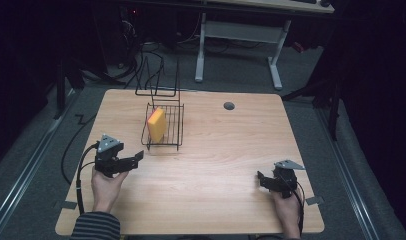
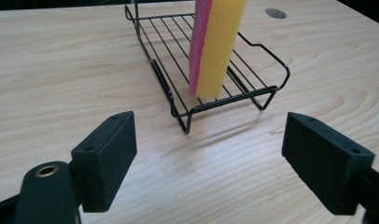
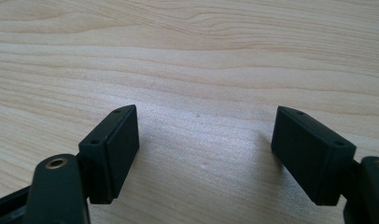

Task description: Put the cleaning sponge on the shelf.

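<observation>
Sponge (image 2: pixel 217 46) stands in rack (image 2: pixel 253 95) beyond the spread left claw (image 2: pixel 222 163).

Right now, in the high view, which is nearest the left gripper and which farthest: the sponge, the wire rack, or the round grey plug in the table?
1. Wire rack, just ahead of the left gripper.
2. Sponge, standing inside that rack.
3. Round grey plug, far side, toward the right.

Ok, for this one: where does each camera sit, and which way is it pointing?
High view: above the person's side, looking forward and down on the table; both hands, left gripper and right gripper show.
Left gripper view: rides that gripper, open fingers facing the wire rack and upright sponge.
Right gripper view: open fingers over bare wood.
Shared: rack and sponge, in the high and left gripper views.
</observation>
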The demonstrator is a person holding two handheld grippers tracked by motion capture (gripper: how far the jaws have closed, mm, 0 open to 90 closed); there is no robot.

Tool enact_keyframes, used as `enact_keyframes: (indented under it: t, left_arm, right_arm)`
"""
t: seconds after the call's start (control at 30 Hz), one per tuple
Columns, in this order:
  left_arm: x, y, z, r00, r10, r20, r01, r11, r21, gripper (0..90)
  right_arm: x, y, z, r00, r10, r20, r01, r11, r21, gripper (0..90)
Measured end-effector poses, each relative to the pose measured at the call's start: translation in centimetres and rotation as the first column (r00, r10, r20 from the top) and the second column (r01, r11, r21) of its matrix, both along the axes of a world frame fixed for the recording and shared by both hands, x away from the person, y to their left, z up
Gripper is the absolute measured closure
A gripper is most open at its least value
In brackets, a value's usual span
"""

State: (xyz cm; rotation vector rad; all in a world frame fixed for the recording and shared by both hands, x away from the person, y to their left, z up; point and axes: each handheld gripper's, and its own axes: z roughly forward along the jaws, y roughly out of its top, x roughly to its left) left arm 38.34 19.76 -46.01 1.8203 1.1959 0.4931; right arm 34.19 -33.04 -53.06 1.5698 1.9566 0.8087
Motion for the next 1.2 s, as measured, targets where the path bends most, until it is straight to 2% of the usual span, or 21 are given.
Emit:
enact_keyframes:
  t: [0.47,0.73,1.0,1.2]
  left_arm:
    - [-1.1,1.3,-2.5,0.9987,0.025,-0.043,-0.026,0.9995,-0.021,19.2]
    - [-1.4,1.6,-3.6,0.9973,0.041,-0.062,-0.042,0.9990,-0.015,19.5]
    - [-1.5,1.6,-5.0,0.9951,0.057,-0.081,-0.056,0.9982,0.023,19.6]
    - [-1.7,1.5,-6.4,0.9927,0.078,-0.093,-0.071,0.9949,0.072,19.8]
  right_arm:
    - [0.0,0.0,0.0,1.0000,0.000,0.000,0.000,1.000,0.000,23.5]
    - [0.0,0.0,0.0,1.0000,0.000,0.000,0.000,1.000,0.000,23.5]
    - [0.0,0.0,0.0,1.0000,0.000,0.000,0.000,1.000,0.000,23.5]
    - [0.0,0.0,0.0,1.0000,0.000,0.000,0.000,1.000,0.000,23.5]
